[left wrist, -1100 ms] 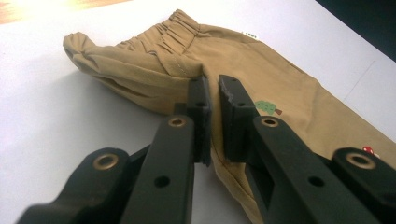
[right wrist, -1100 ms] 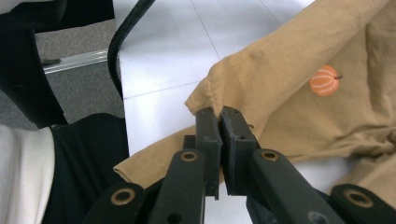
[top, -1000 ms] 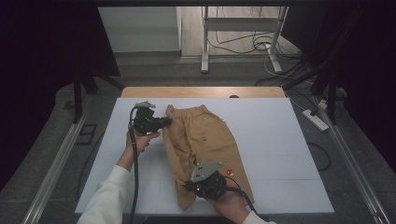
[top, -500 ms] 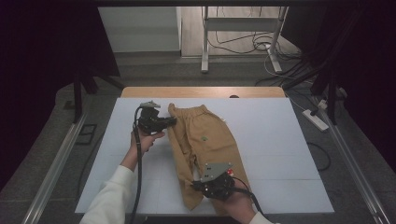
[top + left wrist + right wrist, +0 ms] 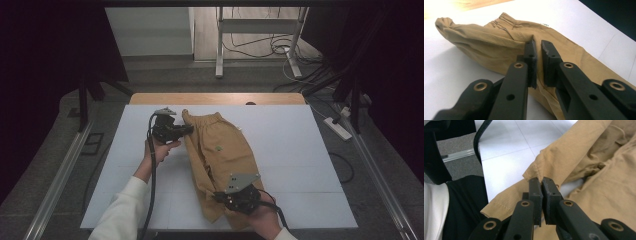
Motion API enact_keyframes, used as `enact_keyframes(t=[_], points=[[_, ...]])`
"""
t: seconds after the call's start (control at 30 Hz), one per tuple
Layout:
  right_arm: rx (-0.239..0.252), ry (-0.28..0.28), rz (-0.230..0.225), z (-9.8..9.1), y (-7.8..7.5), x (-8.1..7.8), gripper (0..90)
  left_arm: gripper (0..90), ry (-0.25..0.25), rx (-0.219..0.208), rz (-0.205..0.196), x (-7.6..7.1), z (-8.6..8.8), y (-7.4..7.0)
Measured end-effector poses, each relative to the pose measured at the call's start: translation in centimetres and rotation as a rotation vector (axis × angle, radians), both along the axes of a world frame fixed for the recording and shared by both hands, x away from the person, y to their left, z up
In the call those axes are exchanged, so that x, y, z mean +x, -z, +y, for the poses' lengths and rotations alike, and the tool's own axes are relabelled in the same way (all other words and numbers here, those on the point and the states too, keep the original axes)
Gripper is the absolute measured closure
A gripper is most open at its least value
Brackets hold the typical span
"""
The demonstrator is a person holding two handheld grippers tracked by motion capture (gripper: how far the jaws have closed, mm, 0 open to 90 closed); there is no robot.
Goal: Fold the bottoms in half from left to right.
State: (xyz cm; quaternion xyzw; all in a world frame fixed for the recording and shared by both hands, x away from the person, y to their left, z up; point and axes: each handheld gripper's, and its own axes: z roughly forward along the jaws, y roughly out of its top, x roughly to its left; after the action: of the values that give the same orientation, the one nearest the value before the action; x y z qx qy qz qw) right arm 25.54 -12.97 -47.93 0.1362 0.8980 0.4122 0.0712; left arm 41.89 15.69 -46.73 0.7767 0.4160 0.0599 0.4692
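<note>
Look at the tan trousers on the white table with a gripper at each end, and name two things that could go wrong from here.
1. The right gripper has its fingers pinched on just the hem edge of the tan trousers; so thin a bite may slip out if pulled.
2. The left gripper meets the waist side where the cloth is bunched in folds; it might catch several layers, leaving the trousers creased instead of flat on the white table.

The white table (image 5: 300,150) is evenly lit amid dark surroundings, glaring overexposed in the left gripper view
</note>
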Motion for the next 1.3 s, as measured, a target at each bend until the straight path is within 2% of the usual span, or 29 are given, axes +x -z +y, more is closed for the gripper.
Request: enact_keyframes(t=[0.57,0.97,1.3], points=[[0.008,0.050,-0.002,-2.6,-0.2,0.0,86.1,81.9,0.027,0.001,-0.010,0.4,-1.8,0.2],[0.018,0.084,0.002,-4.1,-0.3,-0.1,86.2,81.6,0.049,0.012,-0.004,1.1,-3.5,0.8],[0.022,0.105,0.003,-5.1,-0.3,-0.2,86.2,81.5,0.057,0.004,0.006,1.5,-4.3,1.0]])
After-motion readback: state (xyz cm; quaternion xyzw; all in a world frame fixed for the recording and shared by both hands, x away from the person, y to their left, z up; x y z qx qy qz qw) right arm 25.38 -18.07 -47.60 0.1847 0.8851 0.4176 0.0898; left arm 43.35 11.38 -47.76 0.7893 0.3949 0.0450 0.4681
